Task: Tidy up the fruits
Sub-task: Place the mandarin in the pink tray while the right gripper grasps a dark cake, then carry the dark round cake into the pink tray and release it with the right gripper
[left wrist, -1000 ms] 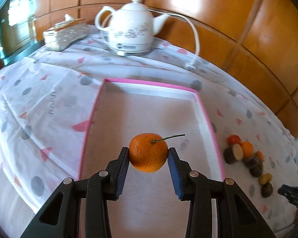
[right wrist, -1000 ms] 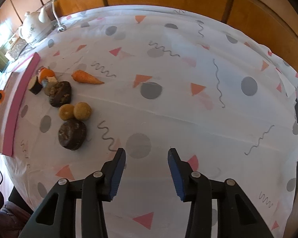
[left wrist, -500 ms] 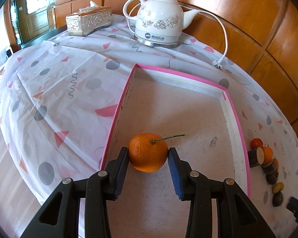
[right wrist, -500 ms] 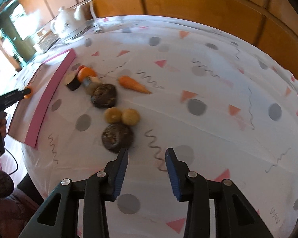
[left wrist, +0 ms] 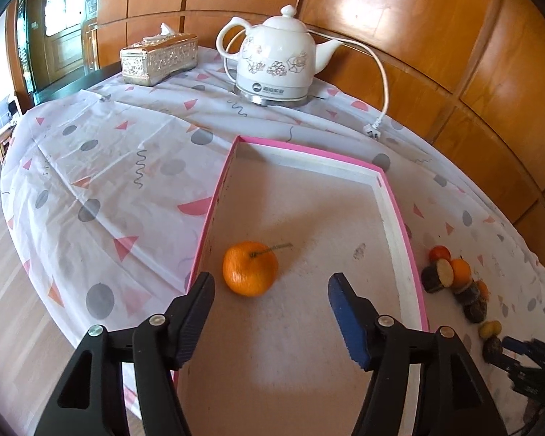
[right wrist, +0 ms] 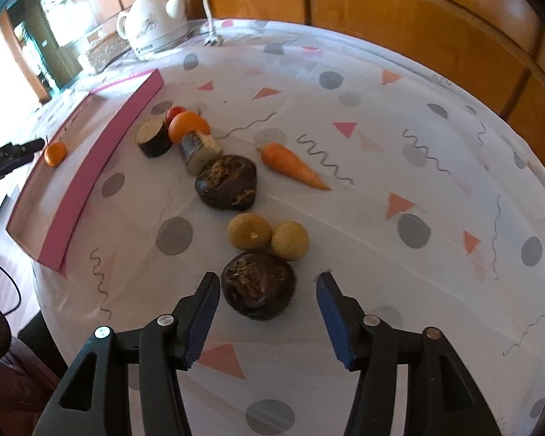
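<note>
An orange mandarin (left wrist: 250,268) with a stem lies inside the pink-rimmed tray (left wrist: 396,218), near its left wall. My left gripper (left wrist: 270,314) is open just behind it, touching nothing. The mandarin also shows in the right wrist view (right wrist: 55,152). My right gripper (right wrist: 269,314) is open, its jaws on either side of a dark round fruit (right wrist: 258,283). Beyond it lie two yellow-brown fruits (right wrist: 250,230), another dark fruit (right wrist: 226,181), a carrot (right wrist: 290,165), an orange (right wrist: 188,123), a small red fruit (right wrist: 174,112) and two cut dark pieces (right wrist: 153,137).
A white teapot kettle (left wrist: 276,61) with a cord and plug (left wrist: 372,129) stands behind the tray. A patterned tissue box (left wrist: 159,58) sits at the back left. The patterned tablecloth (left wrist: 91,189) hangs over the table's left edge. Wooden wall panels stand behind.
My left gripper has opened and let go of the mandarin, which now rests in the tray. My right gripper has moved forward to the near dark fruit and opened wider.
</note>
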Demonstrator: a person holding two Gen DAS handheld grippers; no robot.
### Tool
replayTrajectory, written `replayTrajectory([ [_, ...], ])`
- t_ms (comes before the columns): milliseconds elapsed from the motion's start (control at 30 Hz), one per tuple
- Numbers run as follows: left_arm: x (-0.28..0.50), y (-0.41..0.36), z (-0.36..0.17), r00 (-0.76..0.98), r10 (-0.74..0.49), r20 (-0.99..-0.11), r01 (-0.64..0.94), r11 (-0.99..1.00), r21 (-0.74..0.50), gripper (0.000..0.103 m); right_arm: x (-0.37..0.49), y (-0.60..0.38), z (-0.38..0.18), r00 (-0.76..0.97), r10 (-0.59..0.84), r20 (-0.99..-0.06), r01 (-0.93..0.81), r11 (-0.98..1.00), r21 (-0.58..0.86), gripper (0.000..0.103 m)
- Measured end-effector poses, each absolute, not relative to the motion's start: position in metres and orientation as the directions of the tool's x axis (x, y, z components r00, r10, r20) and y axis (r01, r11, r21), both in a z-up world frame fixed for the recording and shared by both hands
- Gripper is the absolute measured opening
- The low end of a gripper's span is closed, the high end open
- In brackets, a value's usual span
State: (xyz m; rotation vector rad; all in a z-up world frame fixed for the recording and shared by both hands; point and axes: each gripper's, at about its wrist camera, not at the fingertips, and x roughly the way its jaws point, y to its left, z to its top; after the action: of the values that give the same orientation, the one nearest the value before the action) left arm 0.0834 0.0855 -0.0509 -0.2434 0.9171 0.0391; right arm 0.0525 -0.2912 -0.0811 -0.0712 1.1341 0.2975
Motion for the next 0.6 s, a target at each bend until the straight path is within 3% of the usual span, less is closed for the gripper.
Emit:
replayTrajectory([
  [167, 0.071, 0.077, -0.050, 0.610, -0.072, -0.789, -0.113, 0.978, -0.176, 0.068, 0.049, -0.277, -0.090, 0.374, 0.152, -0.915, -0.325, 0.945, 0.025, 0.055],
  [233, 0.067, 0.073, -0.049, 0.611, -0.073, -0.788, -0.102, 0.980, -0.169, 0.068, 0.047, -0.274, -0.093, 0.370, 0.144, -0.918, -0.350, 0.937, 0.006, 0.046],
  [600, 0.049, 0.057, -0.040, 0.635, -0.058, -0.771, -0.053, 0.992, -0.118, 0.071, 0.035, -0.264, -0.090, 0.335, 0.211, -0.918, -0.424, 0.904, 0.053, 0.046],
])
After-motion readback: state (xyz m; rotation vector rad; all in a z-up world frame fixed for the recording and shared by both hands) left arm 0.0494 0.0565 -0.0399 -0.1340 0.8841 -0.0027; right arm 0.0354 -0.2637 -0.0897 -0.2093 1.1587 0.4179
